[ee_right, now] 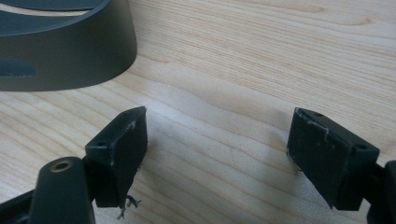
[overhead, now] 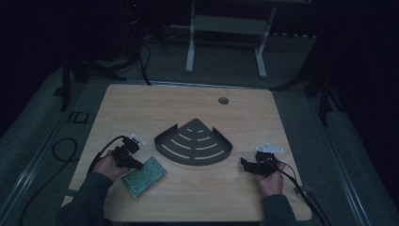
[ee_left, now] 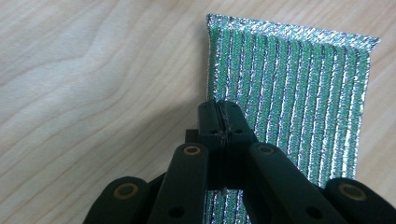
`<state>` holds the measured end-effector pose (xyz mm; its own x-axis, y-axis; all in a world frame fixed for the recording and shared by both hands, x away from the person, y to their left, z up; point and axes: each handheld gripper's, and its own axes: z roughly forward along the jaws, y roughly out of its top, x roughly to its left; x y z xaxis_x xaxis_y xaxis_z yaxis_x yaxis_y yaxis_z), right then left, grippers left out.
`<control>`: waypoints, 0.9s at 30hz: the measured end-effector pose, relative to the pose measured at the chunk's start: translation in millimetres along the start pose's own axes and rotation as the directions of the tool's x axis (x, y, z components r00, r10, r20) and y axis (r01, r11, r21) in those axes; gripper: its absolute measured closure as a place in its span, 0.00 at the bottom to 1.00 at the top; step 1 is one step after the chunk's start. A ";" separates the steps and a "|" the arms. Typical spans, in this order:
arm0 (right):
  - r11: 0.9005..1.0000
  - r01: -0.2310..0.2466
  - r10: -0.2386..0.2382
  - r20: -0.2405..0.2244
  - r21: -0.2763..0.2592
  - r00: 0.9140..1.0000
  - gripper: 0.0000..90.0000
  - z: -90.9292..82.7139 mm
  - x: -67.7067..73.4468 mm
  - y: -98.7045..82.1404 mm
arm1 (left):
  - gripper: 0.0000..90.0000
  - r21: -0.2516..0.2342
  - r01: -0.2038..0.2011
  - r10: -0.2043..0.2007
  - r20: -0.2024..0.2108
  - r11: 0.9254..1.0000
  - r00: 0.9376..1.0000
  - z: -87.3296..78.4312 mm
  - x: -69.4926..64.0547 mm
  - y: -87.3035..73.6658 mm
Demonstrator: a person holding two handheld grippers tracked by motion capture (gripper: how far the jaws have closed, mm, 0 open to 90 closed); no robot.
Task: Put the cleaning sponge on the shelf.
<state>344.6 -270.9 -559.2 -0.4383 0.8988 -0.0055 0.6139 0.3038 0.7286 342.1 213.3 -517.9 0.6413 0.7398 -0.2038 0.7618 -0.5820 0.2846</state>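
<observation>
High view puts the green scouring pad [overhead: 144, 176] at the left gripper [overhead: 133, 162], whose jaws are pinched on its near edge, its long axis running away from them. Well apart to the right, past the dark corner rack [overhead: 162, 141], the right gripper [overhead: 248, 165] rests wide apart and empty.

A green and silver striped scouring pad [overhead: 144, 176] lies flat on the wooden table, near its front left edge. A dark grey quarter-round corner shelf [overhead: 193, 141] with curved slots and a low rim sits at the table's middle, just beyond the pad.
</observation>
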 end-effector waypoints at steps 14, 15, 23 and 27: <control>1.000 0.000 0.000 0.000 0.000 1.000 0.22 0.0 0.0 0.0 | 1.00 0.015 -0.001 0.001 0.026 1.000 1.000 -9.3 -0.7 1.7; 1.000 0.000 0.000 0.000 0.000 1.000 0.22 0.0 0.0 0.0 | 1.00 0.011 -0.006 0.005 0.022 1.000 1.000 -12.2 -1.2 2.7; 1.000 0.000 0.000 0.000 0.000 1.000 0.22 0.0 0.0 0.0 | 1.00 -0.008 -0.009 0.009 0.007 1.000 1.000 -24.9 -1.6 6.1; 1.000 0.000 0.000 0.000 0.000 1.000 0.22 0.0 0.0 0.0 | 1.00 -0.017 -0.004 0.004 0.005 1.000 1.000 -30.0 -1.2 7.0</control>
<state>344.6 -270.9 -559.2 -0.4383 0.8988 -0.0055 0.6138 0.3037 0.7287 343.9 218.5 -487.5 0.6448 0.7357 -0.2075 0.7576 -0.5789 0.3017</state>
